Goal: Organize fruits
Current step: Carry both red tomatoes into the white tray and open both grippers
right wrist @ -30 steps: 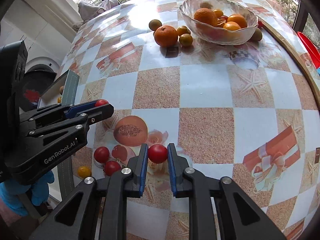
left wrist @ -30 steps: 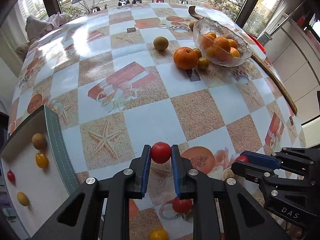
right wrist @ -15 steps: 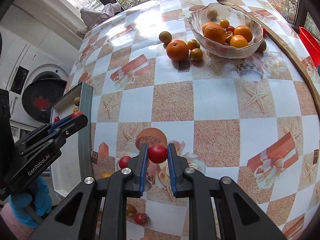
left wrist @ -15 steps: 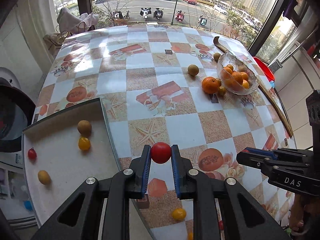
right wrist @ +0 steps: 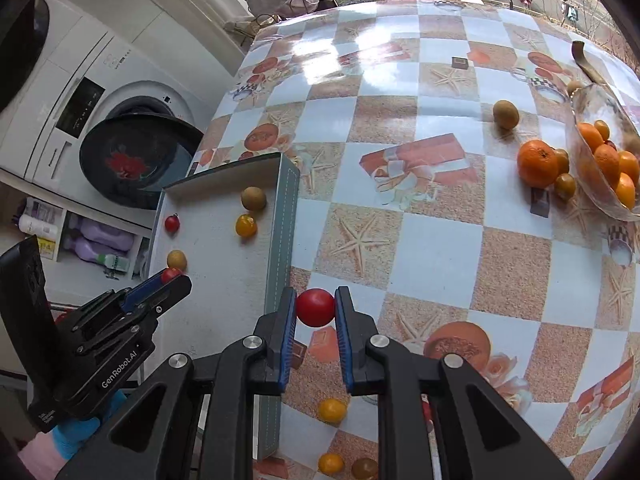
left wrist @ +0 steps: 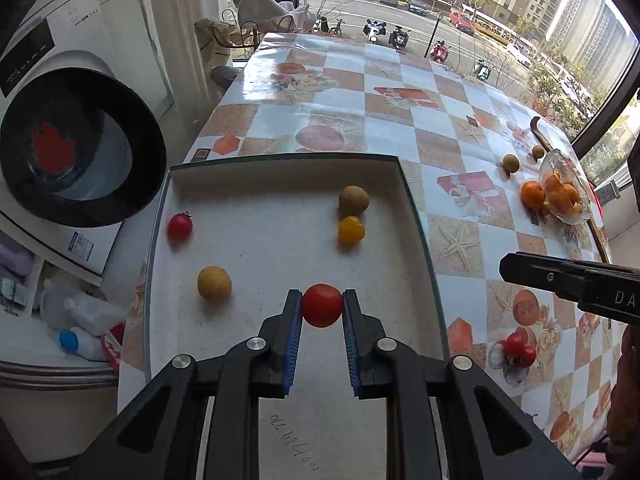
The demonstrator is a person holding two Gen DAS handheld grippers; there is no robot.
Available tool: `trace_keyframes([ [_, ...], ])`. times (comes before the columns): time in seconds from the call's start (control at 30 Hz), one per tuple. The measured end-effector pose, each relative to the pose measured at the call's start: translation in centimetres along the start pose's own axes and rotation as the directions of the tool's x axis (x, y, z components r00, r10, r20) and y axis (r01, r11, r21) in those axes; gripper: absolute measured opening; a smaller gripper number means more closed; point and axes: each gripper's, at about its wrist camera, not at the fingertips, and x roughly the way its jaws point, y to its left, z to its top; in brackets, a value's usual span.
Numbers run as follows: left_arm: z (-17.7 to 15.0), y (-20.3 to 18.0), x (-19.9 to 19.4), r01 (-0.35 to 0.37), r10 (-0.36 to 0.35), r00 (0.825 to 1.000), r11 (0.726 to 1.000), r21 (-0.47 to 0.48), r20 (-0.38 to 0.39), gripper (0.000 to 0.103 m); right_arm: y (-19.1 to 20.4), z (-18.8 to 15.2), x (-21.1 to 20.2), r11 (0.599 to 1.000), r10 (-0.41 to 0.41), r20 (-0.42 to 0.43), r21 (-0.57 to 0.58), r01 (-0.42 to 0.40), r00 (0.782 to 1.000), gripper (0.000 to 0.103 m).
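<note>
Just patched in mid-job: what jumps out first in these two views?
Each tool grips a red tomato: the left tool holds its tomato over the tray, the right tool holds its tomato over the table just beside the tray. Far right, a glass bowl holds oranges.

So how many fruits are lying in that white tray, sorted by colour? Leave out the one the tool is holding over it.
Red tomato: 1
Yellow fruits: 2
Brown fruit: 1
Total lying in the tray: 4
</note>
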Motion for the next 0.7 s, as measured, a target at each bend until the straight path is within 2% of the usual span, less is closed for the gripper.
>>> trace_keyframes([
  [0.23, -2.1, 3.4, 1.4, -0.097, 0.096, 0.995, 0.995, -0.036, -0.03, 0.022, 5.0, 2.0, 4.8, 0.996, 0.025, -0.062, -0.082, -0.03, 0.998, 0.021],
  [0.4, -3.0, 5.1, 2.3, -0.112, 0.108, 0.993, 0.991, -0.069, -0.056, 0.022, 7.6, 3.5, 7.8, 0.992, 0.016, -0.09, -0.126, -0.027, 0.996, 0.021],
  [0.7, -3.5, 5.3, 3.3, -0.126, 0.121, 0.989, 0.99, -0.067, -0.08, 0.022, 9.8, 4.6, 11.0, 0.985, -0.036, -0.109, -0.172, 0.017, 0.993, 0.021],
])
